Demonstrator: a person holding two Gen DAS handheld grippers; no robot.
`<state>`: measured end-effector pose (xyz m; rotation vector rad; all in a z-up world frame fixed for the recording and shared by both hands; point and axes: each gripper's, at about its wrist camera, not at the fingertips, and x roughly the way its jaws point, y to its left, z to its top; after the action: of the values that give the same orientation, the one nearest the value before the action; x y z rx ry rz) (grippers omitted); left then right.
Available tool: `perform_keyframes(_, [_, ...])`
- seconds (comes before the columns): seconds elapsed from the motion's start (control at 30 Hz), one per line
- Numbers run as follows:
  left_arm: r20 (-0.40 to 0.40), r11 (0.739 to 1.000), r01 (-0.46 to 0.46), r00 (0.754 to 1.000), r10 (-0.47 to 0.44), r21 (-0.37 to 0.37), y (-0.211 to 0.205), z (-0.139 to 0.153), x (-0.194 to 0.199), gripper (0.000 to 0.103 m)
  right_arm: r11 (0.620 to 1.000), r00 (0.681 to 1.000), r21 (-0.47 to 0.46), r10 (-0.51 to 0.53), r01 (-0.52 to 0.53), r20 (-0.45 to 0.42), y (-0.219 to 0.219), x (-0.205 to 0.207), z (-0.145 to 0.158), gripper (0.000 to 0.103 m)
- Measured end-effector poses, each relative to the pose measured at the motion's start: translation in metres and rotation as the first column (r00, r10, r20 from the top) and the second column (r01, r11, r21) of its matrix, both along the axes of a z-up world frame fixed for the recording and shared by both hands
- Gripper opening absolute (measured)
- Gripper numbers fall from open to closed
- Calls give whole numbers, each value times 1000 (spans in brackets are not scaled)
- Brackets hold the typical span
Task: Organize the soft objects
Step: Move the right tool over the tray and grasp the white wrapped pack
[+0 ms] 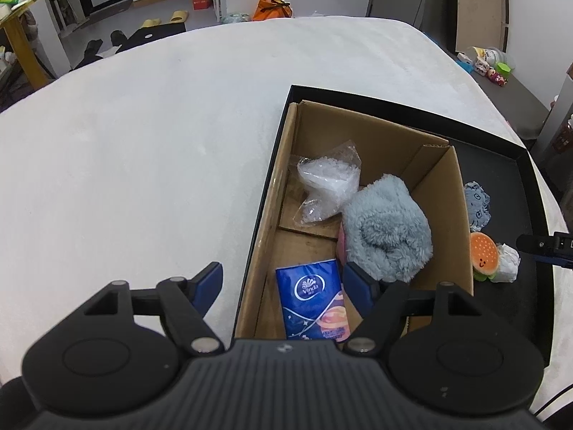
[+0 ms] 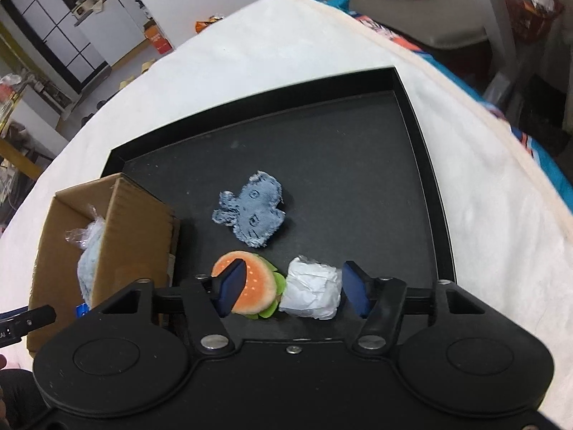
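A cardboard box (image 1: pixel 444 193) stands at the left end of a black tray (image 2: pixel 422 150). In the box lie a clear plastic bag (image 1: pixel 327 186), a grey-blue fluffy cloth (image 1: pixel 388 229) and a blue tissue pack (image 1: pixel 311 301). My left gripper (image 1: pixel 283 281) hangs open over the box's near end, above the tissue pack and not touching it. On the tray floor lie a blue plush cat face (image 2: pixel 250 213), a burger plush (image 2: pixel 258 286) and a white crumpled paper wad (image 2: pixel 311 292). My right gripper (image 2: pixel 293 292) is open, its fingers straddling the wad and part of the burger, with no pad clearly pressing.
The tray sits on a white fluffy bedcover (image 1: pixel 143 143). The tray's far half (image 2: pixel 340 150) holds nothing. One finger of my right gripper (image 1: pixel 533 242) shows at the burger's right. Furniture, slippers and small toys lie beyond the bed.
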<state>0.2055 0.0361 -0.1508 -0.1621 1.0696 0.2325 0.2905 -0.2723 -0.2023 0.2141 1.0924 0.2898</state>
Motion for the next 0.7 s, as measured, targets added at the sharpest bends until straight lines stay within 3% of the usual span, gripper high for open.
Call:
perform_keyframes(0.47, [-37, 999, 9, 999, -8, 34, -15, -8, 7, 73, 999, 995, -10, -43, 42, -92, -8, 15, -28, 46])
perform_keyframes(0.7, [-36, 999, 12, 999, -11, 34, -18, -9, 6, 73, 999, 994, -35, -3, -1, -105, 3, 16, -36, 45])
